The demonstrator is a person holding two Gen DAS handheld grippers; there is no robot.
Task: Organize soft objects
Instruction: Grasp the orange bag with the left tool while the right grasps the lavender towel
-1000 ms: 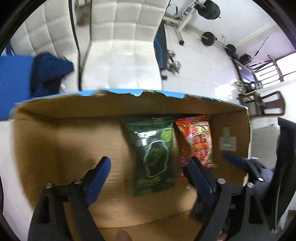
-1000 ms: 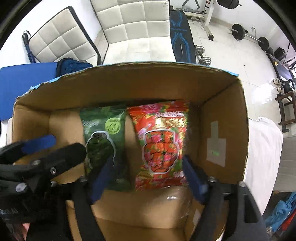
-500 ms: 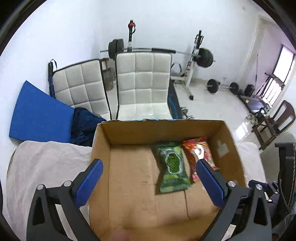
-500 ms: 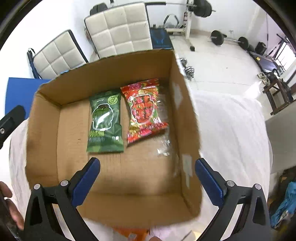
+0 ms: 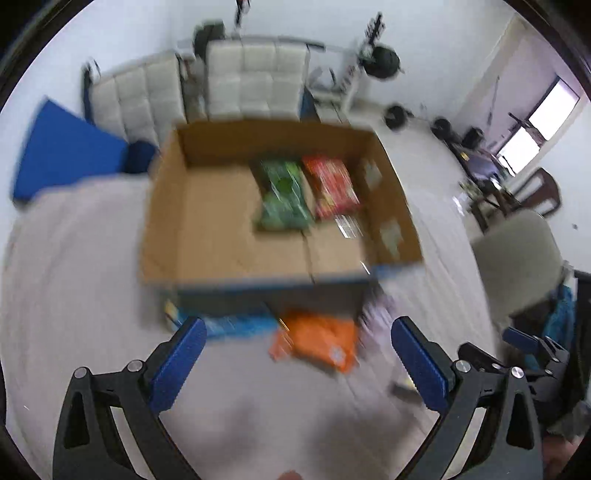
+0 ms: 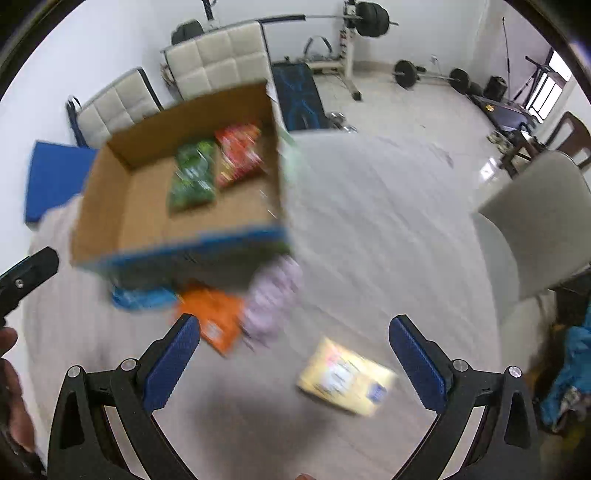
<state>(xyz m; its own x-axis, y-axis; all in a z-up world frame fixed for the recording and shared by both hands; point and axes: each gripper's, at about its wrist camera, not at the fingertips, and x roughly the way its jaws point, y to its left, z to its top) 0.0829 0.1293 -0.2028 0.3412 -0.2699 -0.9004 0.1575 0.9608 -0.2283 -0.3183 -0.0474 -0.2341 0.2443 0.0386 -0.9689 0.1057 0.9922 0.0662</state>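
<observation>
Cardboard box point(image 5: 207, 229) sits on a pale cloth-covered surface point(image 6: 369, 229), open top. Inside, at the far end: green pouch point(image 5: 282, 197) and red pouch point(image 5: 332, 188) side by side, flat on the floor of the box. Outside, just in front of the box's near wall: orange pouch point(image 5: 317, 341), w/ a pale purple pouch point(image 6: 271, 304) touching its right side; yellow pouch point(image 6: 345, 376) lies apart, nearer the right gripper. All blurred, no print legible.

Left gripper point(image 5: 295, 360): jaws spread wide, having just been opening, nothing between them; orange pouch shows in the gap but below, untouched. Right gripper point(image 6: 295, 356): same, jaws wide after just opening, empty, yellow pouch beneath the gap.

Beyond: two white quilted chairs point(image 6: 218, 61), blue mat point(image 5: 62, 155), weight bench & barbells point(image 6: 369, 18) on tiled floor.
</observation>
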